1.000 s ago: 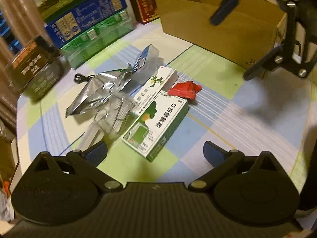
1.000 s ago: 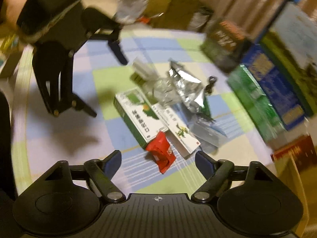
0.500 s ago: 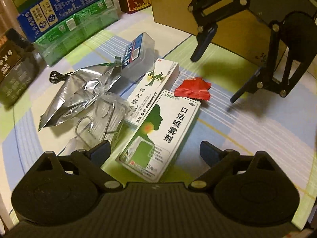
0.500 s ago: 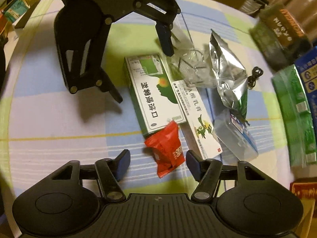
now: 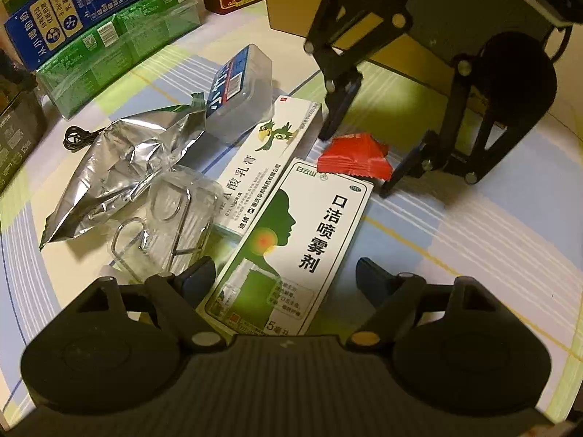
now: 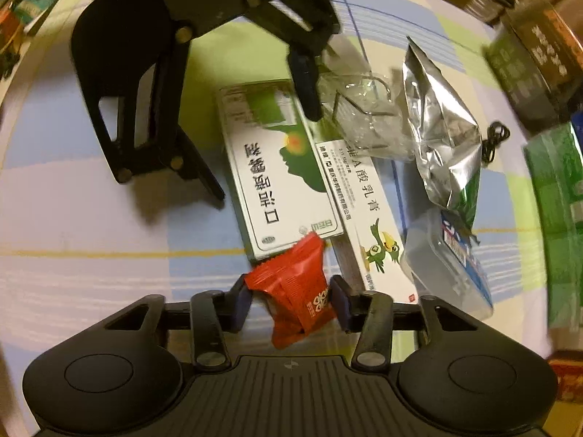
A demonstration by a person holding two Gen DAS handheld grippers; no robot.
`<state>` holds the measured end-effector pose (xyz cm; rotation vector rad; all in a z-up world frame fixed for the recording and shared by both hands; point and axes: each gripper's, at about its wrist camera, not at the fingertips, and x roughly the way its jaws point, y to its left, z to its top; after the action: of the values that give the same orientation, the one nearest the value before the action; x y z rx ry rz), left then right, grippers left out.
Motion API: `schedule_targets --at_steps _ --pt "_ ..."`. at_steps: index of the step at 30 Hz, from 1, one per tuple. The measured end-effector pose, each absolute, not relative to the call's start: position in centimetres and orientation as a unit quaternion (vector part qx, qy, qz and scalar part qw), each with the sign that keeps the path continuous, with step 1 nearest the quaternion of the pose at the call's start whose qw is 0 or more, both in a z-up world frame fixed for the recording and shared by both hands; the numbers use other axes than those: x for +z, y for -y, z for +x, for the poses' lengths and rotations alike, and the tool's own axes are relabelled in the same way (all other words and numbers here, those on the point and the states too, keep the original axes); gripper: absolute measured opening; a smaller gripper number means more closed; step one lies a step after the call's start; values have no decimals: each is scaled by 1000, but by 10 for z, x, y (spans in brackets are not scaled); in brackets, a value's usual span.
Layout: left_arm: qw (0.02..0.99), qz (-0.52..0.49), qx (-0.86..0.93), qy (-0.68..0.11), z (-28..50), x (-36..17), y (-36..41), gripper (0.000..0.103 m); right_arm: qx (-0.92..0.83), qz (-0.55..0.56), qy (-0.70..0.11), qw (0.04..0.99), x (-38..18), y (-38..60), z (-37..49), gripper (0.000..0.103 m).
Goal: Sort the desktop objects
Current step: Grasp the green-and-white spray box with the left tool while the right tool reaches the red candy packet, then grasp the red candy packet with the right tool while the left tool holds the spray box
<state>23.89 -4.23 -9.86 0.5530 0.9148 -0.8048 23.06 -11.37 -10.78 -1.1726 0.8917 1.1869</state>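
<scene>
On the checked tablecloth [image 5: 455,240] the sorting looks barely begun — every loose item lies in one cluster, and the cardboard box [image 5: 288,7] behind it shows nothing inside from this angle. The red sachet [image 6: 297,284] sits on the cloth at the end of the green spray box [image 5: 291,240], with the right gripper [image 6: 291,300] pinched in on it from both sides, pads touching the wrapper; whether it has left the cloth I cannot tell. The left gripper [image 5: 284,276] is spread wide, its fingers either side of the spray box's near end without touching it. Left to deal with, judging by the heap: the spray box, the parrot-printed cream box [image 5: 266,156] beside it, the silver foil pouch [image 5: 120,167], the clear plastic pack [image 5: 175,225], the clear case with a blue label [image 5: 240,91] and a small black cable [image 5: 74,138].

Against half a second ago, the right gripper has gone from open and short of the sachet to closed around it, and the left one has slid nearer so the spray box reaches under its frame.
</scene>
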Motion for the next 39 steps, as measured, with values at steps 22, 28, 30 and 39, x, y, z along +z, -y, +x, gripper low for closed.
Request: schedule_targets --at_steps 22,28,30,39 --pt "829 140 -299 -451 157 -76 12 54 374 -206 -520 740 -77 162 177 62" --pt "845 127 -283 -436 152 -71 11 62 402 -173 -445 781 -87 186 147 65" --pt "848 125 -282 -431 155 -73 13 66 407 -169 -430 788 -92 188 144 65" --pt "853 123 -276 -425 168 -88 24 66 431 -184 -404 786 -108 185 148 31"
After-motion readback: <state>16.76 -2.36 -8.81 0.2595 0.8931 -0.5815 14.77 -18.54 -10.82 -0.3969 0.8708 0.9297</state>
